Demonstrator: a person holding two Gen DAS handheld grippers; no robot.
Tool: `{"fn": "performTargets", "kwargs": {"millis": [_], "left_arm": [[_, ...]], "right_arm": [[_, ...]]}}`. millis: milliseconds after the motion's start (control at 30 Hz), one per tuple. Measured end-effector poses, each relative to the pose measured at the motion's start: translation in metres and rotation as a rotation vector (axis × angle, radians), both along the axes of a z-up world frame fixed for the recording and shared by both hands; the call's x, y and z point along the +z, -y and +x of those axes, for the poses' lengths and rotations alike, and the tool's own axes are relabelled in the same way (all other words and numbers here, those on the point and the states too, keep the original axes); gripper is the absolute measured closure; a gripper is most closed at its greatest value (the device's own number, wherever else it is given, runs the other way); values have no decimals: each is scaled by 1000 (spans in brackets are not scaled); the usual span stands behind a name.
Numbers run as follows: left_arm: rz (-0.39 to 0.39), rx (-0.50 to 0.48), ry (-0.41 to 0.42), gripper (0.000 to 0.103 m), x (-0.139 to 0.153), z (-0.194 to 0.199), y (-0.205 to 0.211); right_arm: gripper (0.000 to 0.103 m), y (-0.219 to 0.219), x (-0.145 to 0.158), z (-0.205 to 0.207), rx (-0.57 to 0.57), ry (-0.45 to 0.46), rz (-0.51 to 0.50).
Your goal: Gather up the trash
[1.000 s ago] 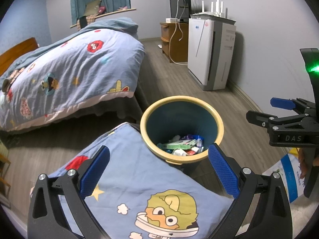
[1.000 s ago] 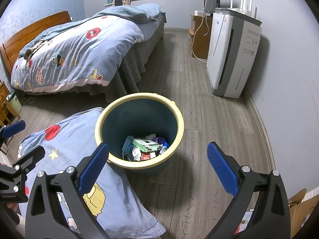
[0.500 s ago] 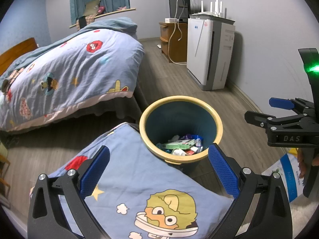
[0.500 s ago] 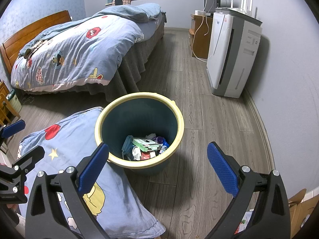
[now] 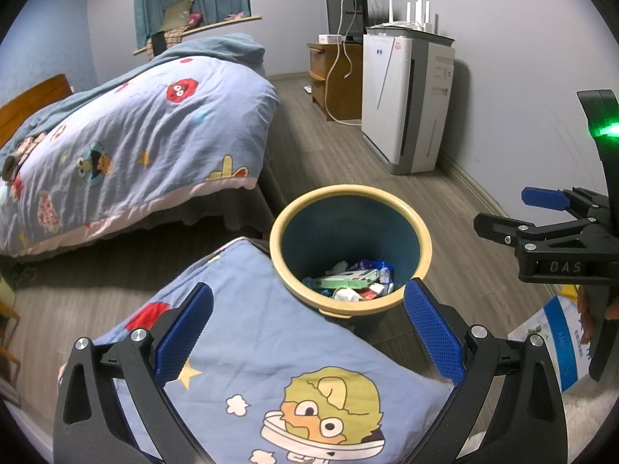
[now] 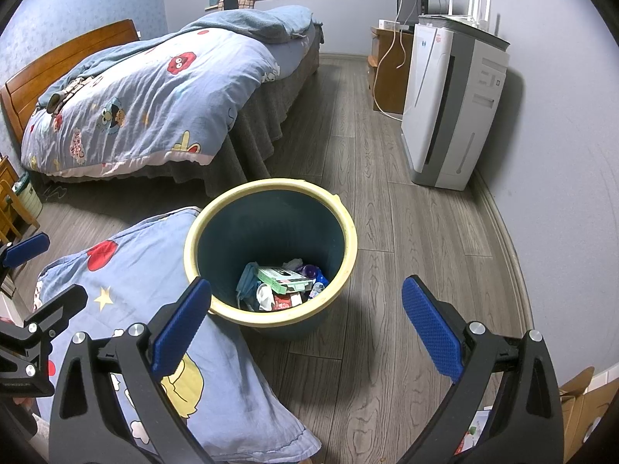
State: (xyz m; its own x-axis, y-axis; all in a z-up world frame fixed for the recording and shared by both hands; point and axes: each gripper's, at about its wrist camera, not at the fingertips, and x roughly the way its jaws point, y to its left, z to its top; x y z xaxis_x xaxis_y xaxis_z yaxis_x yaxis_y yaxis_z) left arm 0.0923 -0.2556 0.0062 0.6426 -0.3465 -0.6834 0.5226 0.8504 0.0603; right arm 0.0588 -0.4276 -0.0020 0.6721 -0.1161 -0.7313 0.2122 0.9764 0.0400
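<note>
A round bin [image 6: 271, 259] with a cream-yellow rim and dark teal walls stands on the grey wood-plank floor [image 6: 406, 239], near the foot corner of the bed [image 6: 147, 104]. At its bottom lies a heap of trash [image 6: 282, 286]: a pale green flat box on top, a crumpled white piece, a red wrapper, and something purple and blue; the print on them is too small to read. A blue pillow [image 5: 263, 355] printed with stars, a red blob and a yellow cartoon head lies on the floor with one corner touching the bin's rim. The left gripper [image 5: 307, 332] hangs above this pillow with its blue-padded fingers spread wide and nothing between them. The right gripper [image 6: 305, 328] is over the bare floor just beside the bin, its fingers also spread wide and empty; seen from the left wrist camera, its black body bears the letters "DAS". A white air purifier [image 6: 448, 112] stands against the wall [image 6: 561, 116], carrying a small blue mark and a red label too small to read, with a white router on top. Near the right edge of the floor lies a white and blue bag [image 5: 549, 344] with print I cannot make out.
</note>
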Motion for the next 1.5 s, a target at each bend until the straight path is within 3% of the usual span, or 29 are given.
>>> {"fn": "performTargets", "kwargs": {"millis": [467, 633, 800, 867, 1033, 1233, 1400, 1500], "left_arm": [[32, -33, -1, 5, -1, -7, 3], [30, -7, -8, 5, 5, -8, -14], [-26, 65, -21, 5, 22, -5, -63], [-54, 104, -10, 5, 31, -6, -88], [-93, 233, 37, 5, 49, -7, -162], [-100, 293, 38, 5, 53, -5, -220], [-95, 314, 20, 5, 51, 0, -241], [-76, 316, 0, 5, 47, 4, -243]], "right_arm": [[6, 5, -8, 1, -25, -20, 12], [6, 11, -17, 21, -132, -84, 55], [6, -22, -55, 64, -192, -225, 46], [6, -63, -72, 85, -149, -271, 7], [6, -225, -114, 124, 168, -331, -139], [6, -417, -163, 130, 413, -304, -9], [6, -521, -191, 127, 420, -210, 19], [6, -539, -196, 125, 333, -143, 14]]}}
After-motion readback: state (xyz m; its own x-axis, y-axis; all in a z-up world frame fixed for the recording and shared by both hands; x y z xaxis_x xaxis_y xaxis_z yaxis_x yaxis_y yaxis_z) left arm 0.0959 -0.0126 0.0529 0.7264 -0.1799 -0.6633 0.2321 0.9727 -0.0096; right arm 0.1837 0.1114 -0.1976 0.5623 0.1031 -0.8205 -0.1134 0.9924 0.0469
